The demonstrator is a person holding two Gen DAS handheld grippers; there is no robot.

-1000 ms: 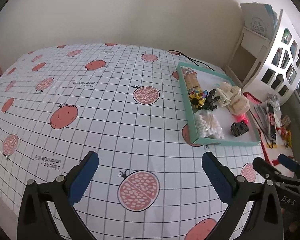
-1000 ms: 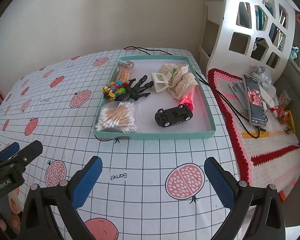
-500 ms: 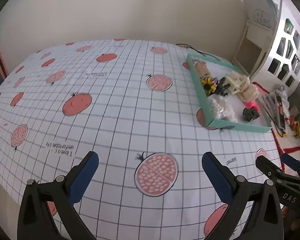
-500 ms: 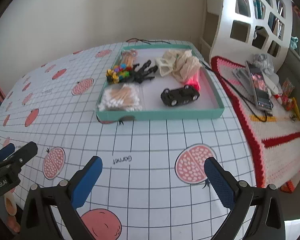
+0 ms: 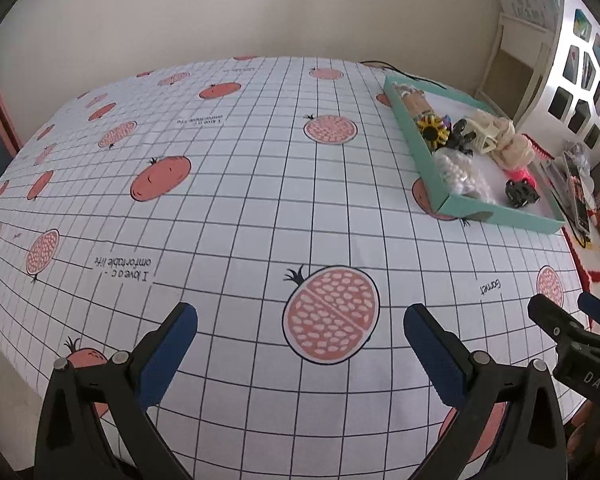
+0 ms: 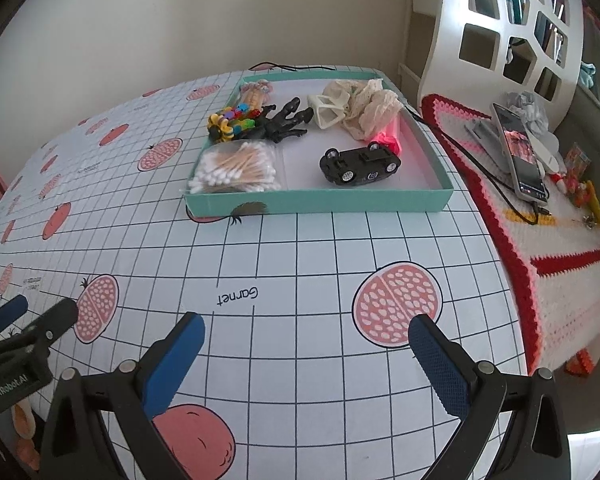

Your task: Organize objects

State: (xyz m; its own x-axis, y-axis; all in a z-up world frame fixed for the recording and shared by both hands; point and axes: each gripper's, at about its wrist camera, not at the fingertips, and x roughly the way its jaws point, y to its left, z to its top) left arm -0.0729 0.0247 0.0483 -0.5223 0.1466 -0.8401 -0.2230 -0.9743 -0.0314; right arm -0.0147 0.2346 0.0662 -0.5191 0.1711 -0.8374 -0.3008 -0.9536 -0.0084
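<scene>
A shallow teal tray [image 6: 320, 202] [image 5: 496, 213] sits on the pomegranate-print cloth toward the far right. Inside lie a bag of cotton swabs [image 6: 236, 170], a black toy car [image 6: 360, 164] upside down, a black toy figure [image 6: 280, 122], a string of coloured beads [image 6: 230, 120], a white clip [image 6: 328, 110], cream lace [image 6: 372, 110] and a pink item [image 6: 392, 136]. My right gripper [image 6: 306, 338] hangs open over the cloth well in front of the tray, nothing between its blue pads. My left gripper [image 5: 300, 330] is open too, over bare cloth left of the tray.
A red-and-white crochet mat [image 6: 548, 240] lies right of the cloth with a phone [image 6: 520, 152] on a cable and small clutter. A white lattice shelf [image 6: 512, 20] stands behind it. A wall [image 5: 220, 12] backs the table. Each gripper shows at the other view's edge.
Both grippers have drawn back toward the near edge and tilted lower, so the tray looks farther off in the left wrist view. Both stayed open. The tray's contents have not moved.
</scene>
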